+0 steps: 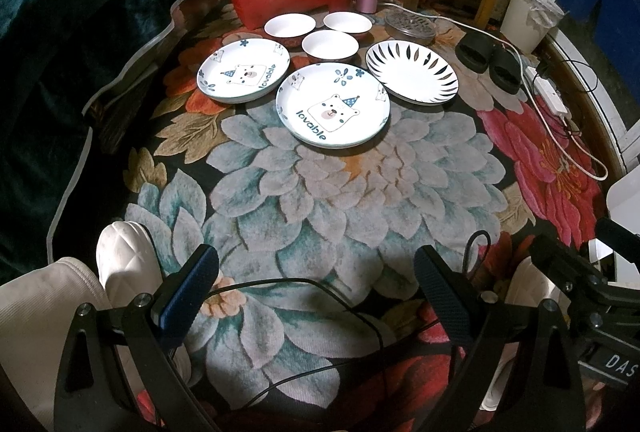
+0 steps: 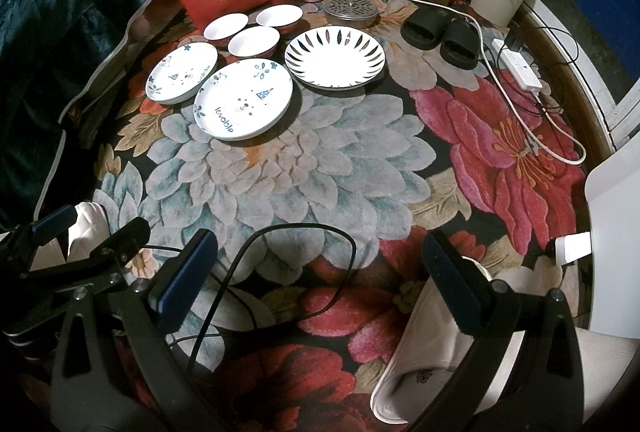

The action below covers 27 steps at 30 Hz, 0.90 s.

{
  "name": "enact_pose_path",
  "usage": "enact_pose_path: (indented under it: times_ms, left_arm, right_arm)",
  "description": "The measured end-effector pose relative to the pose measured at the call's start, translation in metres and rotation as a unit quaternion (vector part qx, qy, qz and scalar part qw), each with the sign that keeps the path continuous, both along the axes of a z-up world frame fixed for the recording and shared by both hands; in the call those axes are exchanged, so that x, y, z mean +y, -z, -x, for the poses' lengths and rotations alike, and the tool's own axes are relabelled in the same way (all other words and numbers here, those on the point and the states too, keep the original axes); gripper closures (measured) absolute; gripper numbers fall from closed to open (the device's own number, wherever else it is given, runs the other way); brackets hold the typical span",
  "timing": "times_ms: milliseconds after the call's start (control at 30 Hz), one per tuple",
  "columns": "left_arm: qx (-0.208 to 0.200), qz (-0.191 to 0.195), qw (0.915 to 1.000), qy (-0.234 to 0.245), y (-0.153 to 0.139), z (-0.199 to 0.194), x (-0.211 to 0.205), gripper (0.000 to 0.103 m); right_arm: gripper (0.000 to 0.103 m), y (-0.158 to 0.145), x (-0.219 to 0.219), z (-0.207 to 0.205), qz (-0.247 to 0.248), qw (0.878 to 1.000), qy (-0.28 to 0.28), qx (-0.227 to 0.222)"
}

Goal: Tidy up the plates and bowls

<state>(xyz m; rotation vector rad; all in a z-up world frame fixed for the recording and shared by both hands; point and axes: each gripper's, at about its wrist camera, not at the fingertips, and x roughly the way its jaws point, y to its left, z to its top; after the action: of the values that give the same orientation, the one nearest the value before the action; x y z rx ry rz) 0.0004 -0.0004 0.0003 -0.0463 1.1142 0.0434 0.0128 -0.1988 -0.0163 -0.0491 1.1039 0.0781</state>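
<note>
Both the left gripper (image 1: 316, 272) and right gripper (image 2: 320, 260) hang with jaws apart and empty, well short of the dishes at the far side of the floral carpet (image 1: 340, 191). The two bear plates (image 1: 333, 105) (image 1: 243, 70), the striped plate (image 1: 412, 75) and three bowls (image 1: 330, 45) sit crowded, some rims touching, so a thin-rim pinch could slip or knock a neighbour. The near carpet is open, though a black cable (image 2: 280, 272) lies under the grippers and may snag.

Dim room; light falls mainly on the centre, fading to black toward nine o'clock. Fisheye bending curves both views' edges. White plates (image 2: 335, 56) glare slightly.
</note>
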Motion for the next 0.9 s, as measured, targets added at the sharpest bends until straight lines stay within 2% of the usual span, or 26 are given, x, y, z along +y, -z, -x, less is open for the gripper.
enact_pose_path:
  times_ms: [133, 333, 500, 633, 700, 767, 900]
  left_arm:
    - [-0.001, -0.001, 1.0000, 0.006, 0.001, -0.001, 0.000, 0.005]
    - [-0.002, -0.009, 0.9996, 0.027, -0.005, -0.036, -0.001, 0.004]
    - [0.017, 0.004, 0.9983, 0.055, -0.008, -0.088, -0.006, 0.004]
    - [0.023, -0.003, 0.9943, 0.104, -0.008, -0.140, -0.018, 0.004]
    - [0.031, 0.009, 0.9921, 0.121, -0.004, -0.166, -0.022, 0.004]
    - [0.046, 0.037, 0.9892, 0.134, 0.006, -0.197, -0.027, 0.004]
    - [0.084, 0.091, 0.9815, 0.146, 0.032, -0.244, -0.035, 0.004]
  right_arm:
    - [0.000, -0.006, -0.001, -0.008, -0.010, 1.000, -0.001, -0.003]
    - [0.000, -0.019, -0.004, -0.044, -0.018, 1.000, 0.013, -0.011]
    - [0.001, -0.031, -0.021, -0.106, -0.022, 1.000, 0.017, 0.011]
    - [0.001, -0.043, -0.027, -0.169, -0.010, 0.998, -0.040, 0.037]
    - [0.001, -0.047, -0.028, -0.195, 0.002, 0.997, -0.068, 0.042]
    - [0.001, -0.046, -0.032, -0.218, 0.012, 0.994, -0.094, 0.049]
    - [0.004, -0.021, -0.043, -0.253, -0.005, 0.992, -0.105, 0.070]
